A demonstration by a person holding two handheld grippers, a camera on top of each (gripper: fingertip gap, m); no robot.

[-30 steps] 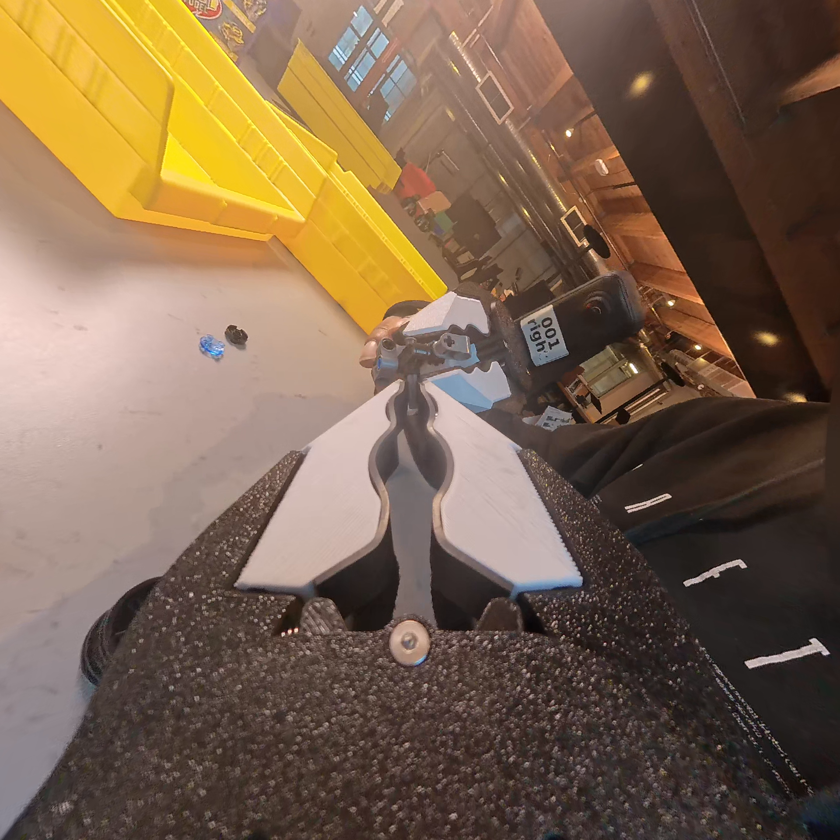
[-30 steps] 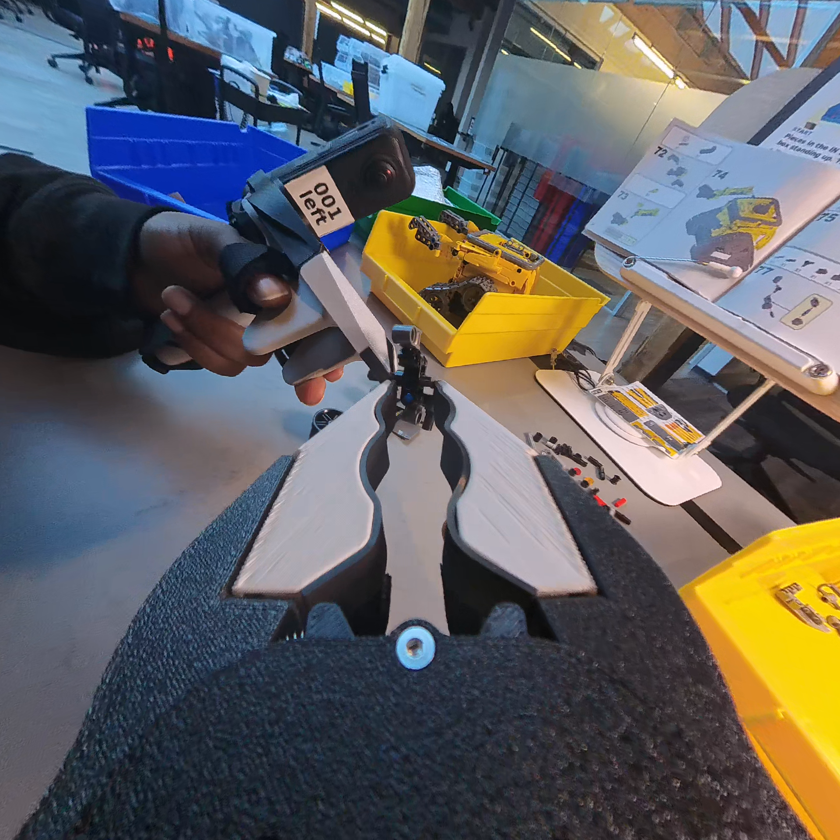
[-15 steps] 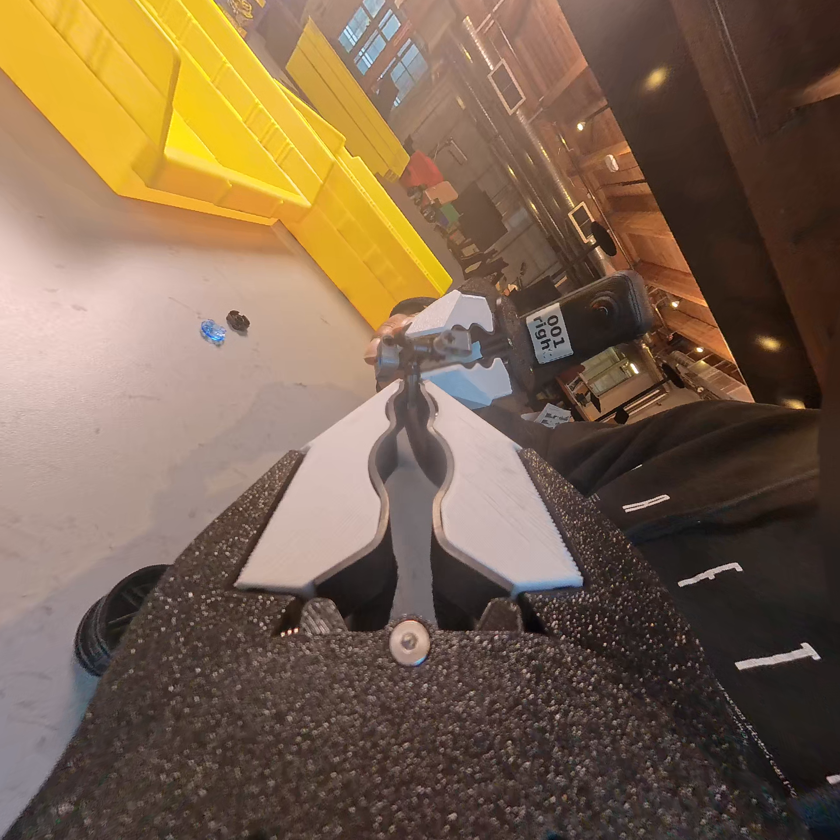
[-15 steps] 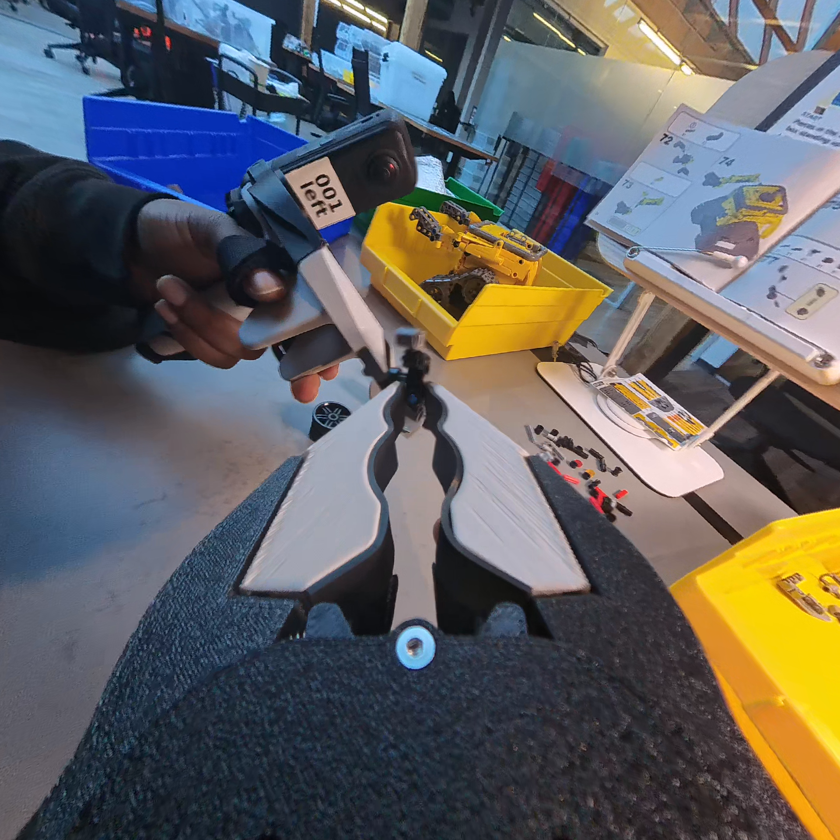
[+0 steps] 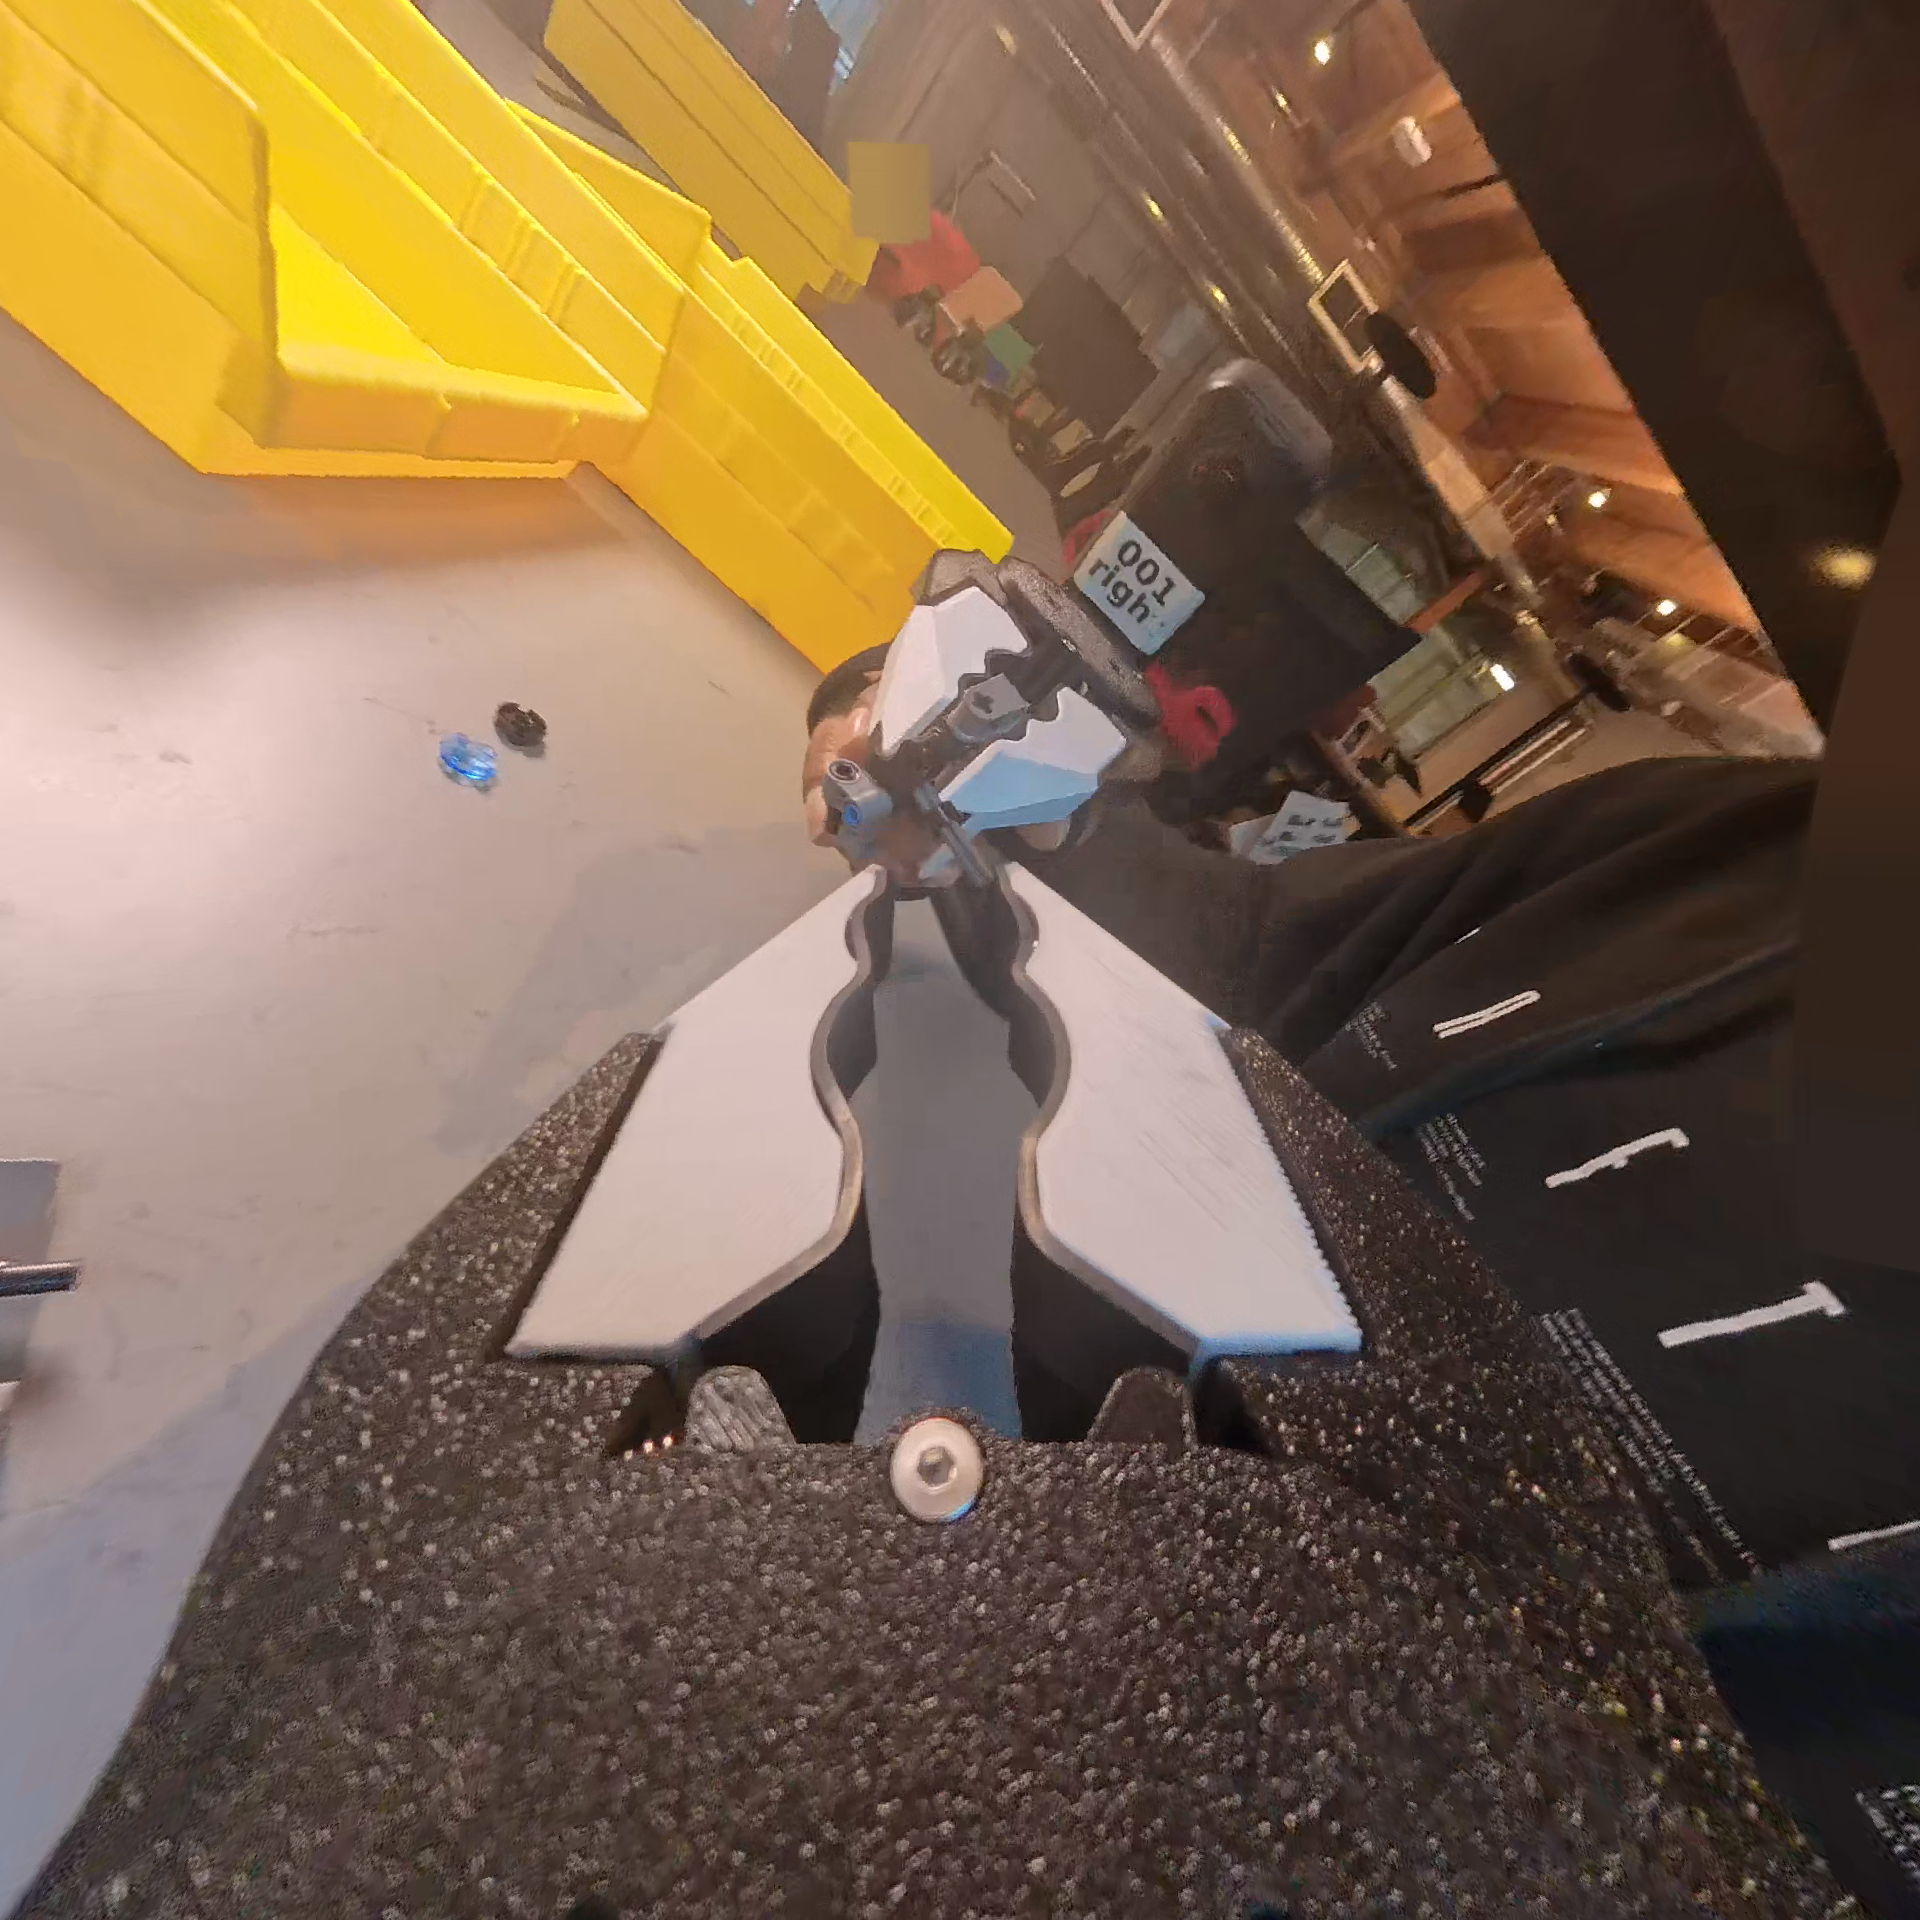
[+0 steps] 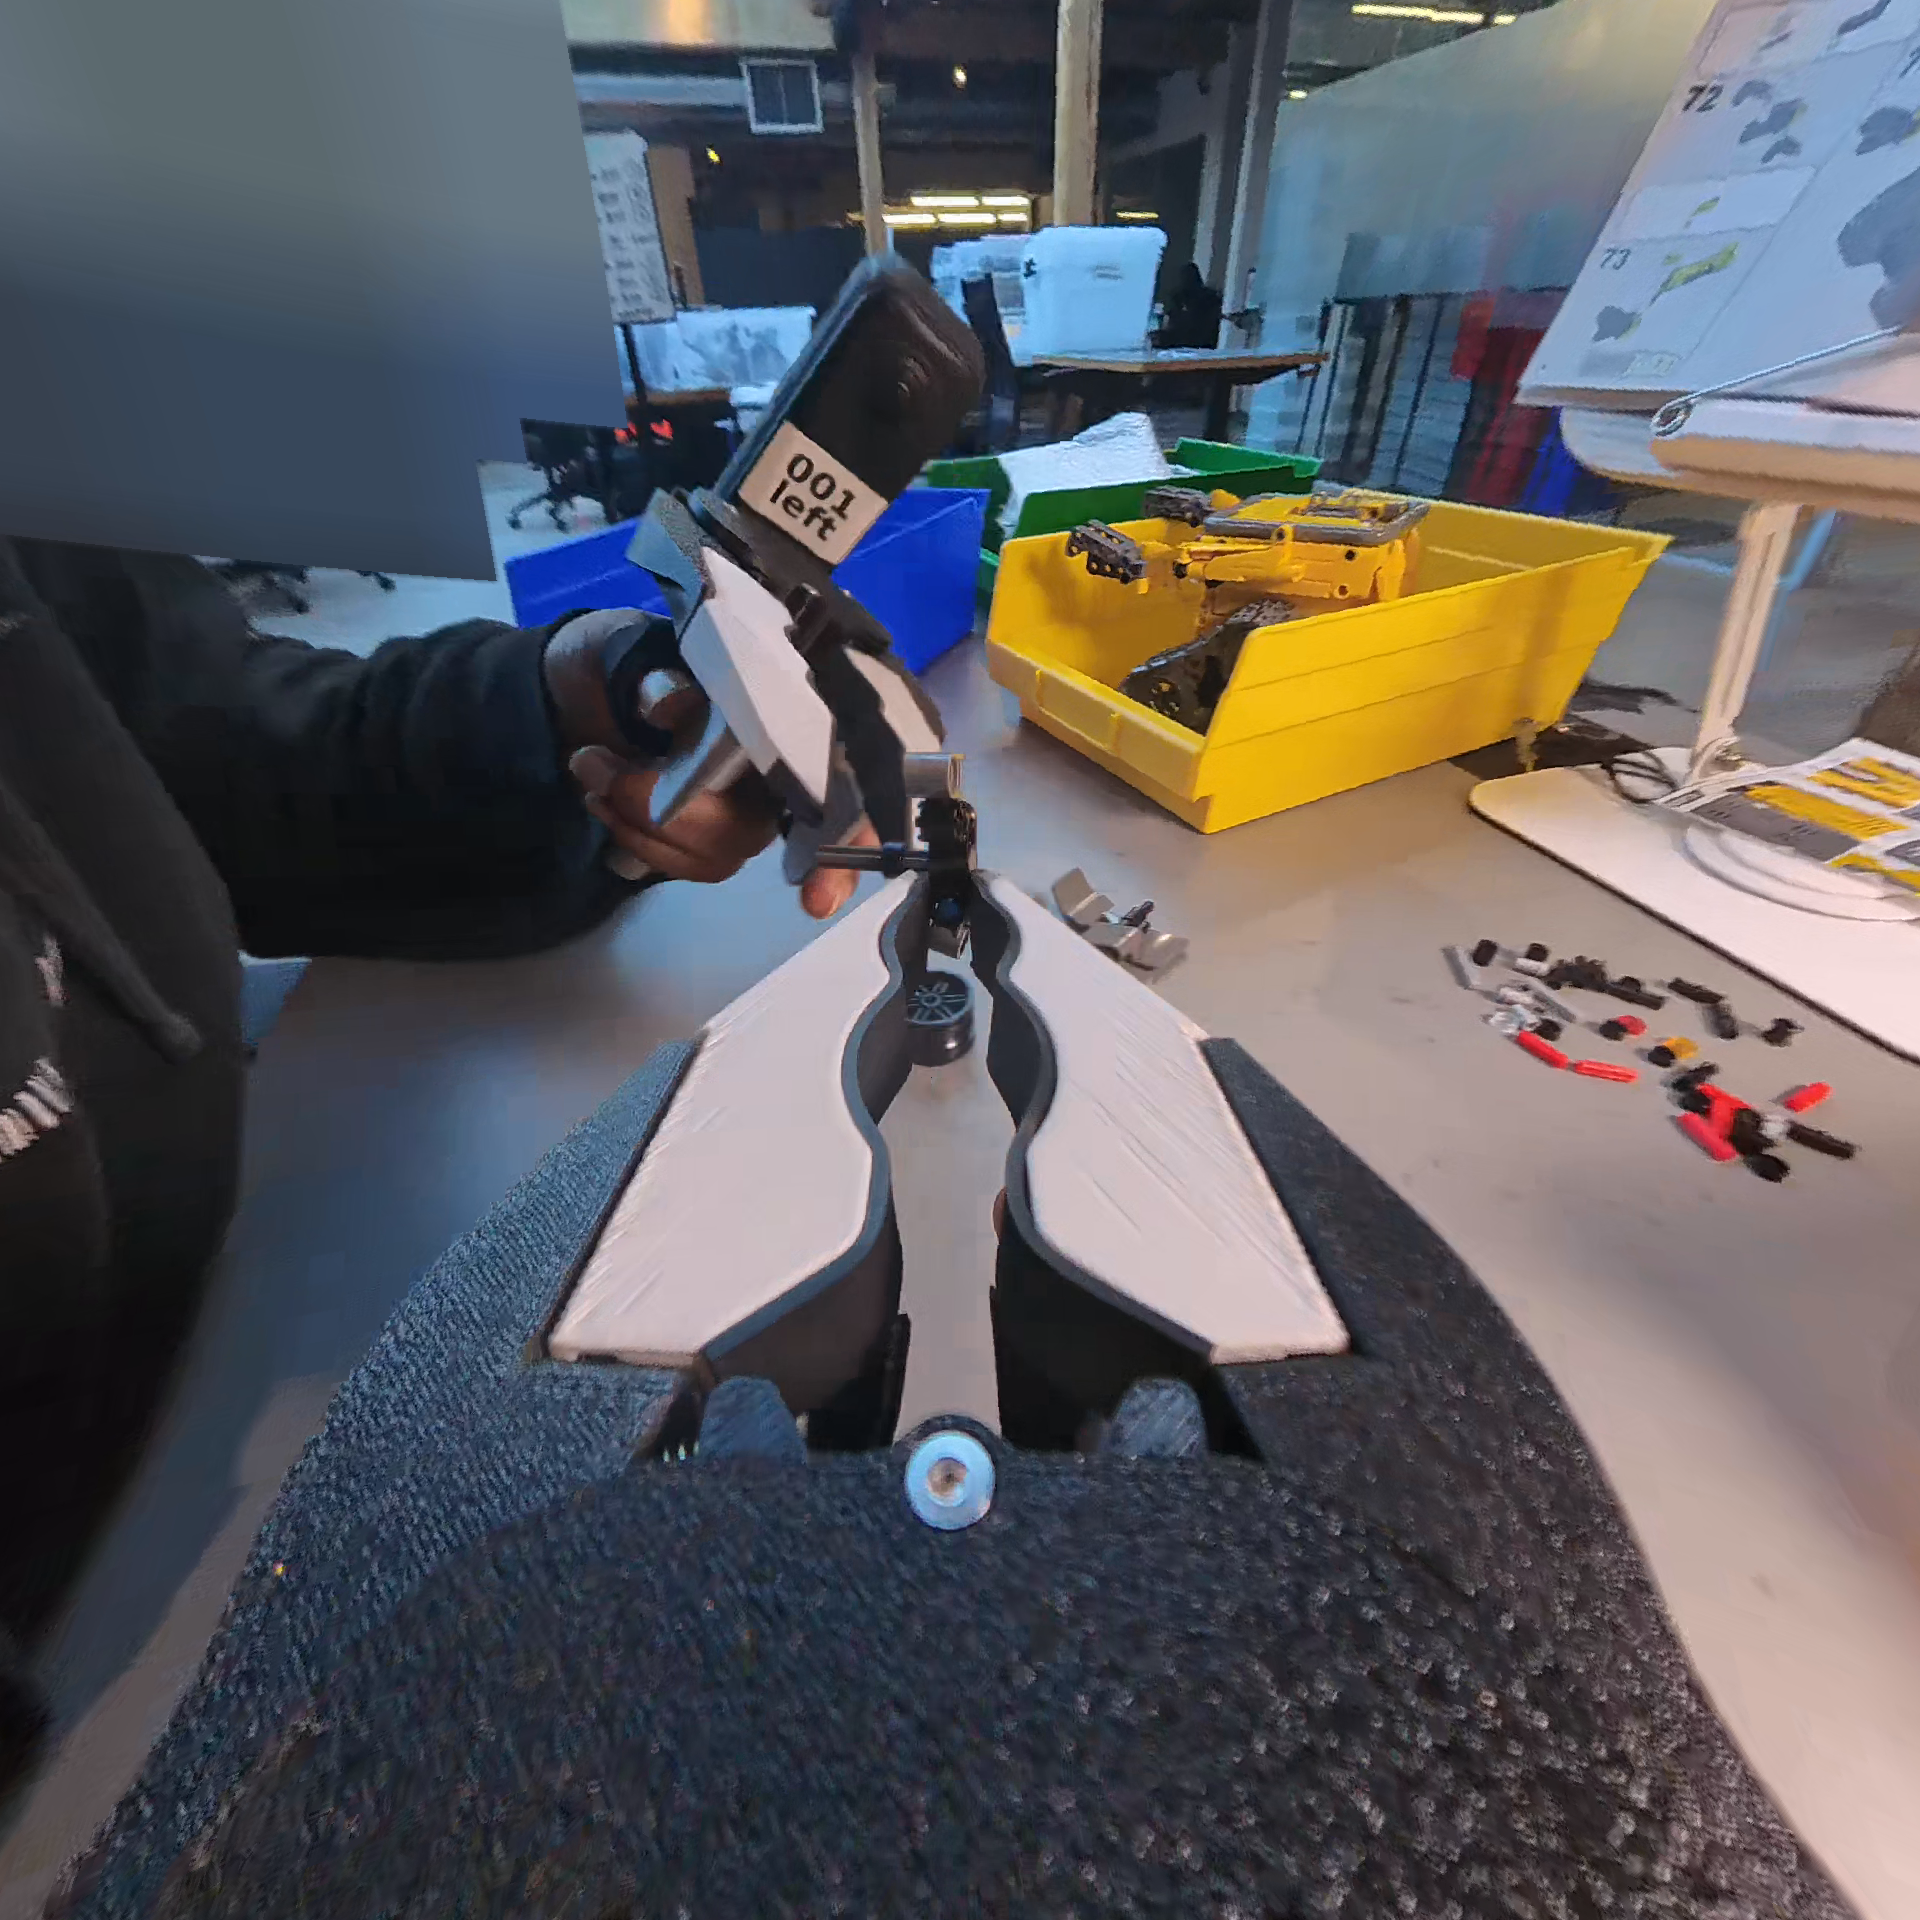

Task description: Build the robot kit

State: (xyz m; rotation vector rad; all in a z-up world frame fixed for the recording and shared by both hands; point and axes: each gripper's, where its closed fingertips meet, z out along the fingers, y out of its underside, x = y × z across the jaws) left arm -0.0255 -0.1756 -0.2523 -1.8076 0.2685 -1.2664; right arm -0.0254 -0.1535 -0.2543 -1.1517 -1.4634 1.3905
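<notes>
A: Where's the small grey-and-black brick assembly [image 6: 943, 868]?

B: Up off the worktop [image 6: 1351, 1039], pinched at the tips of the right gripper [image 6: 948, 904], whose fingers are closed on its lower end. Its long axis stands roughly upright from there

A: And the left gripper [image 5: 940, 896]?

B: Just beside the assembly, tips nearly together; a thin black axle [image 6: 868, 856] juts sideways from the assembly towards it. Whether it clamps that axle I cannot tell

A: Around it?

B: A black wheel [image 6: 938, 1016] lies below the assembly, a yellow bin [image 6: 1320, 696] beyond, loose pins [image 6: 1642, 1049] to the right
</notes>
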